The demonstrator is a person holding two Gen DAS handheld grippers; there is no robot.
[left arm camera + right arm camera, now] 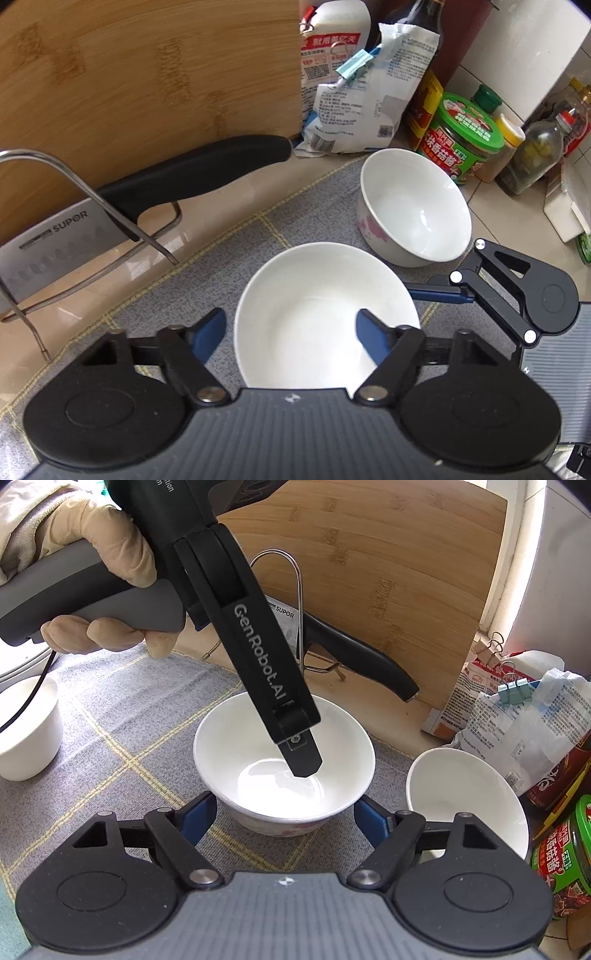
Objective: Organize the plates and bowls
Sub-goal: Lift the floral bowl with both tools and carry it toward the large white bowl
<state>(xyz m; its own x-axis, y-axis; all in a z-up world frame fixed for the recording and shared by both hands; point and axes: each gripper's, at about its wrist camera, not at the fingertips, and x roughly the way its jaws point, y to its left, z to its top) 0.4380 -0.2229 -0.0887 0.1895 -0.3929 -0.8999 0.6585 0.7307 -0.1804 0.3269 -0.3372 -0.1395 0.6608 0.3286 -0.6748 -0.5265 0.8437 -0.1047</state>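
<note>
A white bowl with a pink flower pattern outside sits on a grey checked mat. My left gripper is open above it, one finger outside the left rim, one over the inside. The same bowl shows in the right wrist view, with the left gripper's body reaching down into it. My right gripper is open, just in front of this bowl and a little wider than it. A second white bowl with pink flowers stands to the right. A white cup stands at the left.
A cleaver with a black handle rests in a wire rack against a bamboo cutting board. Clipped bags, a sauce bottle and a green-lidded jar crowd the back right. The gloved hand holds the left gripper.
</note>
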